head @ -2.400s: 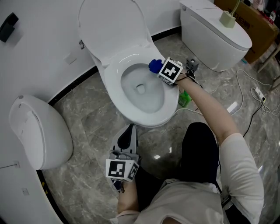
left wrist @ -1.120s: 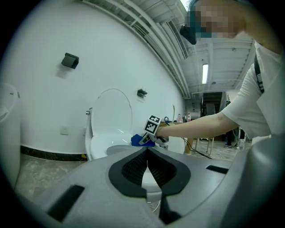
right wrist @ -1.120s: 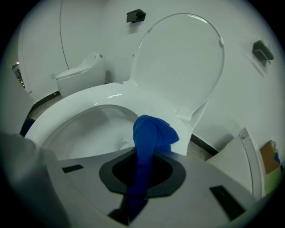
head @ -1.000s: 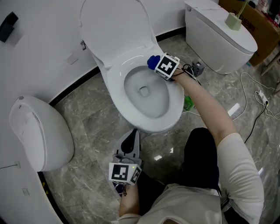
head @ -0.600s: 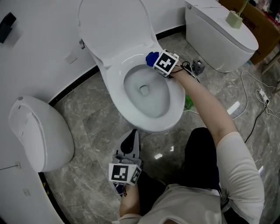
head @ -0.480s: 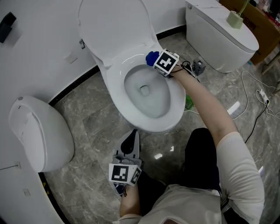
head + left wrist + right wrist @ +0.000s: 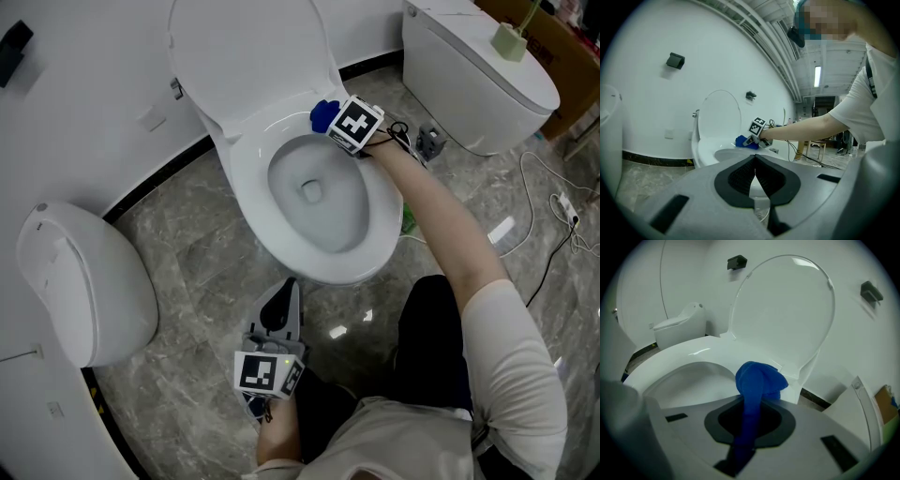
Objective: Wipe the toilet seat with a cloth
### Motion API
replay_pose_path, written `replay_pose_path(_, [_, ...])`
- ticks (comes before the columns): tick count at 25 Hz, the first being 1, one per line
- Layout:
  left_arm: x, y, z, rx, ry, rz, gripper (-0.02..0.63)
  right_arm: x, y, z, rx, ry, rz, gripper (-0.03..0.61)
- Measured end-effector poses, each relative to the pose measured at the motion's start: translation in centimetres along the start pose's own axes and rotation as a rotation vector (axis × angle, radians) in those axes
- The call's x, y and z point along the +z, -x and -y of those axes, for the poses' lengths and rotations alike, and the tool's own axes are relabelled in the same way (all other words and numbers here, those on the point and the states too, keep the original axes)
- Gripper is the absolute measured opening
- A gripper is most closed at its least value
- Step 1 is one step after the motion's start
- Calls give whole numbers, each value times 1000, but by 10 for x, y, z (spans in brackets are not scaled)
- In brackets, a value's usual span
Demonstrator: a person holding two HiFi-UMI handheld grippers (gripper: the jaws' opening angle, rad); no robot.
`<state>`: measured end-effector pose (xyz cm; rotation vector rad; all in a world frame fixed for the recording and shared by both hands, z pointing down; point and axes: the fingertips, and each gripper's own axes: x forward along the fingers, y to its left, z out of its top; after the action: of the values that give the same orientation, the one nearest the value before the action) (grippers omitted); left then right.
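Two grippers in view. Right gripper point(image 7: 752, 404) clenched on blue cloth point(image 7: 758, 380). Cloth bunches out ahead of jaw tips, pressed on toilet seat point(image 7: 246, 178) at rear of ring. Raised lid point(image 7: 246, 52) just beyond cloth. Left gripper point(image 7: 755, 159) closed, nothing between pads, low over marble floor point(image 7: 187, 272). Toilet ahead of it, cloth well apart.

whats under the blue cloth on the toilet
The blue cloth, clamped in the right gripper, rests on the white toilet seat's back rim. The seat patch beneath it is covered.
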<state>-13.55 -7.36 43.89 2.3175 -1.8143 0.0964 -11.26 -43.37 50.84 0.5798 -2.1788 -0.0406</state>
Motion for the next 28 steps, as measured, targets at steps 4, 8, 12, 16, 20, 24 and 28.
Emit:
replay_pose_path(4, [-2, 1, -3, 4, 10, -2, 8, 4, -3, 1, 13, -20, 4, 35])
replay_pose_path(8, [-6, 0, -3, 3, 18, -6, 8, 8, -7, 1, 30, -54, 11, 35])
replay_pose_path(12, [-8, 0, -4, -1, 20, -9, 8, 14, -12, 0, 15, -38, 20, 35])
replay_pose_path(16, [-11, 2, -8, 2, 29, -15, 8, 18, -16, -1, 21, -48, 25, 35])
replay_pose_path(20, [-12, 1, -10, 3, 30, -15, 8, 23, -19, -3, 21, -51, 35, 35])
replay_pose_path(24, [-17, 2, -9, -2, 26, -24, 8, 28, -23, -4, 9, -46, 45, 35])
replay_pose_path(28, [-19, 5, -11, 1, 34, -30, 8, 32, -26, -7, 17, -66, 49, 35])
